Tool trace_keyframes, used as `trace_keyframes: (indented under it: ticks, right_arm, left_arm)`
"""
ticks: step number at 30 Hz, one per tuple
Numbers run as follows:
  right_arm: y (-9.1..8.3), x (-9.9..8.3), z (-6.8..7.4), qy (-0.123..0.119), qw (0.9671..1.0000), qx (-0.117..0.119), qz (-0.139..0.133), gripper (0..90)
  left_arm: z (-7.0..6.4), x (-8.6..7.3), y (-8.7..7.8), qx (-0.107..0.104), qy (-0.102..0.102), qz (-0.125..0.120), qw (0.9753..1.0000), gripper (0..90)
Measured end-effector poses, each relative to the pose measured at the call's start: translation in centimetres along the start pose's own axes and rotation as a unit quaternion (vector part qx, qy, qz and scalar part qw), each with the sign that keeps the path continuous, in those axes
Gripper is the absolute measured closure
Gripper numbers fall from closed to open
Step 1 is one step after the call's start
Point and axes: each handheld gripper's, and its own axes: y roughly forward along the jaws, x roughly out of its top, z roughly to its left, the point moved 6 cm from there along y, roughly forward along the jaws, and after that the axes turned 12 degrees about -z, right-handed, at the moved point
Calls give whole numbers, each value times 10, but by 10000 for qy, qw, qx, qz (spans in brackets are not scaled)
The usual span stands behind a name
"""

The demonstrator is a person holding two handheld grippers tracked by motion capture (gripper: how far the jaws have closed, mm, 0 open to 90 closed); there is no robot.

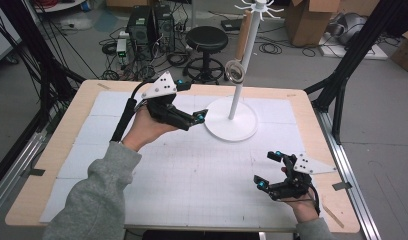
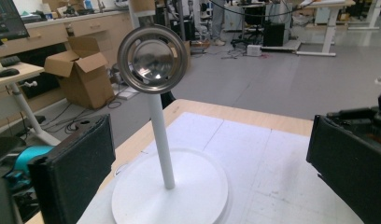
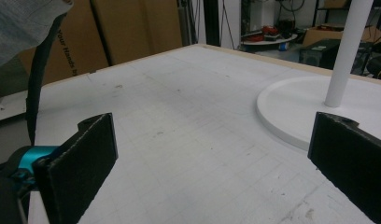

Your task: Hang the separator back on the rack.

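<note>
High view cuts off the top of the tall white stand [image 1: 238,85] with a round base: its hooked crown sits at the upper edge, and a brown cardboard tube behind the pole blurs into it. How the round shiny steel strainer-like disc [image 1: 235,70] is fastened to the pole cannot be made out; it sits beside the pole about halfway up, well above the table [image 1: 62,145]. In the left claw view the disc [image 2: 152,59] stands on edge, its hollow face turned toward the camera and its flat plane upright, while the pole's long axis runs straight up from the base [image 2: 179,196]. The stand's lower edge is cut off there by the bottom of the picture.

The left claw [image 1: 194,119] hovers just beside the stand's base, pointing at it, jaws spread wide and holding nothing; its fingers [image 2: 74,170] frame the pole without touching. The right claw [image 1: 269,170] sits near the table's front right corner, well apart from the stand, also spread wide and empty. From the right claw view the pole [image 3: 347,51] runs out of the top of the picture, and part of the base is hidden behind one pad [image 3: 352,163].

Beyond the table stand a black round stool [image 1: 207,42], dark computer towers [image 1: 152,27], loose cables and brown cardboard boxes [image 1: 309,20]. Nothing lies between the left claw and the stand.
</note>
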Motion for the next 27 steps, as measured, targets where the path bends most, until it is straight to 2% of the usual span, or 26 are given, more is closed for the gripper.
trace_keyframes:
  ticks: [6,9,16,20,27]
  right_arm:
    - [-1,2,1,-32,10000,-29,-23,6]
    - [-1,2,0,-36,10000,-42,-30,6]
    - [-2,2,0,-31,10000,-58,-30,6]
    - [-2,2,0,-44,10000,-75,-37,6]
    - [-2,0,-1,-58,9999,-102,-7,6]
  left_arm:
    - [-3,-8,-8,7,23,154,9999,17]
    - [-6,-10,-14,18,46,125,9999,17]
    - [-8,-22,-28,148,24,177,9997,17]
    - [-9,-34,-37,246,130,303,9992,17]
    - [-4,-54,-58,437,-36,303,9986,17]
